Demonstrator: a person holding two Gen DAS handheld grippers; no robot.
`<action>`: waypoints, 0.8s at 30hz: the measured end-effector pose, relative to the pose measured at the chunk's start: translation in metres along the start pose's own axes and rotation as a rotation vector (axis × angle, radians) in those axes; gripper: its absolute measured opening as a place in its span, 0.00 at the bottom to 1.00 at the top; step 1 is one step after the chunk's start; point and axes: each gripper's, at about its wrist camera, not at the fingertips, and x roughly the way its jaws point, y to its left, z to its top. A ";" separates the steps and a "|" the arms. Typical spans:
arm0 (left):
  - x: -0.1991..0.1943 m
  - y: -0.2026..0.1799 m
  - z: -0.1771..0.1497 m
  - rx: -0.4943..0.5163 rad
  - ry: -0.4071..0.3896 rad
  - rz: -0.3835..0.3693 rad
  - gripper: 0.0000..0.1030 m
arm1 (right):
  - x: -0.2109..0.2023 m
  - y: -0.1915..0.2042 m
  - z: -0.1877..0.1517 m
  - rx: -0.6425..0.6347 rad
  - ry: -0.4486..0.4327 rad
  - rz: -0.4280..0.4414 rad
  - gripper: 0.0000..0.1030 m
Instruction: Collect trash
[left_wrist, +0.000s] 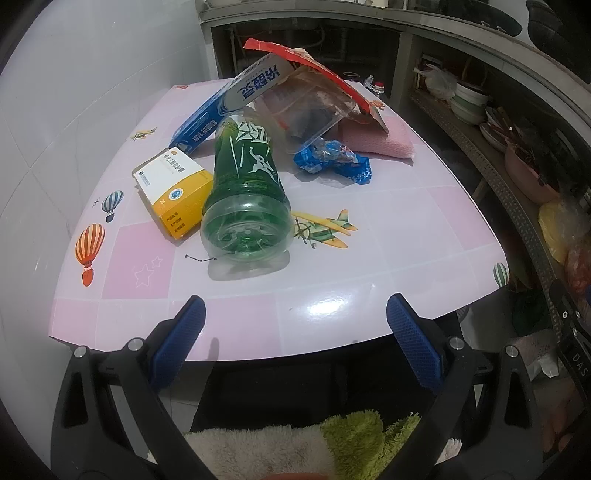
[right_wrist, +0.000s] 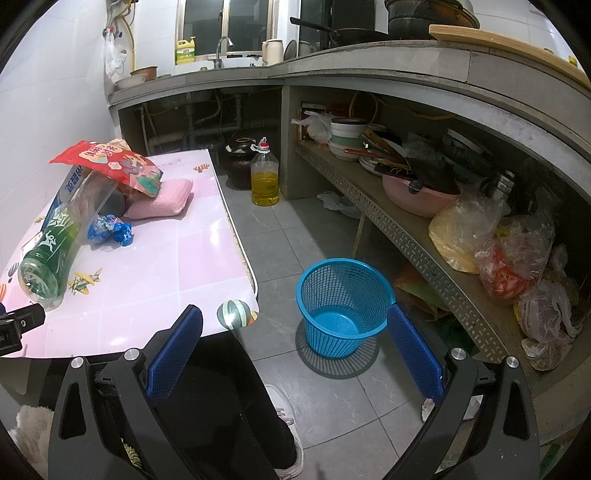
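Observation:
A pile of trash lies on the pink table (left_wrist: 369, 258): a green plastic bottle (left_wrist: 245, 195) on its side, a yellow and white box (left_wrist: 173, 192), a blue toothpaste box (left_wrist: 229, 103), a red snack bag (left_wrist: 317, 70) over a clear plastic tray (left_wrist: 306, 114), and a crumpled blue wrapper (left_wrist: 332, 160). My left gripper (left_wrist: 295, 332) is open and empty at the table's near edge, short of the bottle. My right gripper (right_wrist: 295, 343) is open and empty above the floor, near a blue mesh basket (right_wrist: 343, 302). The bottle (right_wrist: 48, 254) and wrapper (right_wrist: 110, 229) show at the right wrist view's left.
A pink sponge cloth (left_wrist: 376, 142) lies behind the wrapper. A low shelf (right_wrist: 388, 221) on the right holds bowls and bags. An oil bottle (right_wrist: 264, 177) and a dark jar (right_wrist: 240, 158) stand on the floor. The person's leg and shoe (right_wrist: 284, 424) are below.

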 end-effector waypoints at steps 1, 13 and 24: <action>0.000 0.000 -0.001 0.000 0.001 0.000 0.92 | 0.000 0.000 0.000 0.000 0.001 0.000 0.94; -0.002 0.000 0.004 0.001 0.006 -0.001 0.92 | 0.001 -0.001 0.001 0.002 0.002 0.000 0.94; 0.003 0.004 -0.002 -0.001 0.009 -0.002 0.92 | 0.001 -0.001 0.001 0.003 0.002 -0.001 0.94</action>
